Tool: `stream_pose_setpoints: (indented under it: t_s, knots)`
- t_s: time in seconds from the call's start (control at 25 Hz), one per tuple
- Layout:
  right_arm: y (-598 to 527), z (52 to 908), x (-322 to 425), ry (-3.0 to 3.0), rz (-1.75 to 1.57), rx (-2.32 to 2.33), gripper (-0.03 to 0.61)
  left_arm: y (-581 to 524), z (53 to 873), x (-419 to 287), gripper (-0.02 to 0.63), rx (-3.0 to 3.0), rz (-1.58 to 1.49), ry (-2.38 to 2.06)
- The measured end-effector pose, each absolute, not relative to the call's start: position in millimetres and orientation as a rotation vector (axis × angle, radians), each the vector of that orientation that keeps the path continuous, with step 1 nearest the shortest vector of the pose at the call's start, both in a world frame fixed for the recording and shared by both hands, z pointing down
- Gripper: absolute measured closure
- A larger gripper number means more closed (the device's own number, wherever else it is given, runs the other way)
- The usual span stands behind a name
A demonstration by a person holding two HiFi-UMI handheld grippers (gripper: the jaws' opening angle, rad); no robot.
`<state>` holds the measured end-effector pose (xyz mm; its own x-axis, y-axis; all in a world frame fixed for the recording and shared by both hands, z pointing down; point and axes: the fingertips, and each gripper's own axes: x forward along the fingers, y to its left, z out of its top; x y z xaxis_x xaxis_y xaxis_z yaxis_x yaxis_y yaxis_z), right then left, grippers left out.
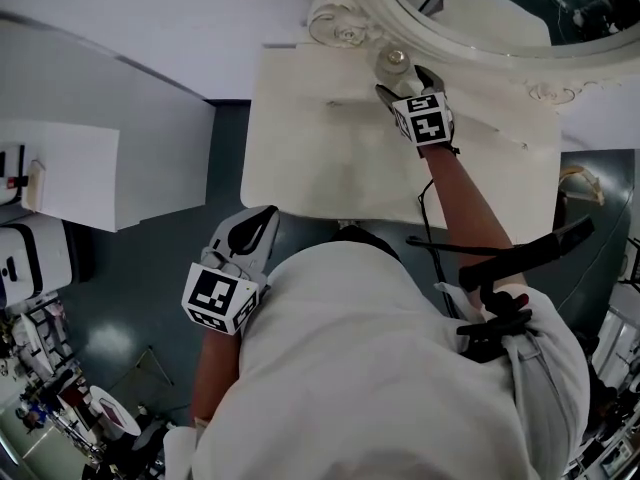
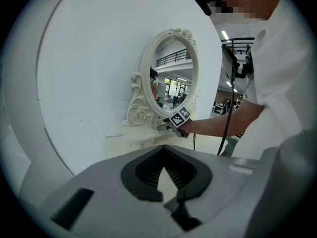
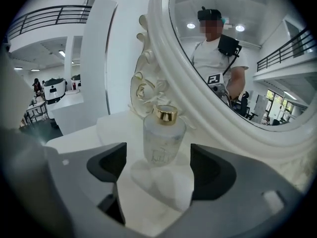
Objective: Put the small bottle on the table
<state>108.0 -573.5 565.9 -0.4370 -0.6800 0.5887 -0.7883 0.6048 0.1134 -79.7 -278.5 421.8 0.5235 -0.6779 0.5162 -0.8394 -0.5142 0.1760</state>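
**Item 1. Small bottle** (image 3: 163,139): frosted glass with a gold cap (image 3: 165,114). It stood upright on the white desk (image 3: 137,202), near the desk's back edge and just in front of the scrolled foot of the oval mirror (image 3: 233,43). Faint print on its front was too small to read.

**Item 2. Right claw** (image 3: 157,156): jaws stood wide apart, one to each side of the bottle. Desk surface showed between each pad and the glass, so nothing was gripped. In the head view this claw (image 1: 403,80) reached across the desk (image 1: 310,158) on an outstretched arm, and the bottle (image 1: 392,61) stood just beyond its tips. A black cable (image 1: 430,230) ran along the arm.

**Item 3. Left claw** (image 2: 163,148): tips met with nothing between them. In the head view it (image 1: 252,230) was held close to the person's body, short of the desk's near edge and above the dark floor (image 1: 130,298). It was well apart from the bottle.

**Item 4. Mirror** (image 1: 480,53): ornate white frame, seated at the back of the desk. The person's reflection showed in the glass.
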Motion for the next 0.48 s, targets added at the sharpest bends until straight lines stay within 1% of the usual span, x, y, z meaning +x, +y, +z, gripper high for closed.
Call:
stream_pose_setpoints:
  t_s: [0.08, 0.16, 0.4, 0.48]
  knots:
    - [-561, 561, 109, -2.225, 0.239, 1.176, 0.182, -268, 421, -86, 0.611, 2.373, 0.539, -1.235]
    - [-546, 556, 110, -2.221, 0.238, 1.191, 0.214, -259, 420, -91, 0.611, 2.385, 0.529, -1.231]
    - [-489, 543, 103, -2.228, 0.183, 1.183, 0.434, -229, 419, -102, 0.611, 2.426, 0.499, -1.210]
    - [-466, 541, 96, -2.223, 0.178, 1.175, 0.489, -217, 420, -109, 0.611, 2.436, 0.491, -1.198]
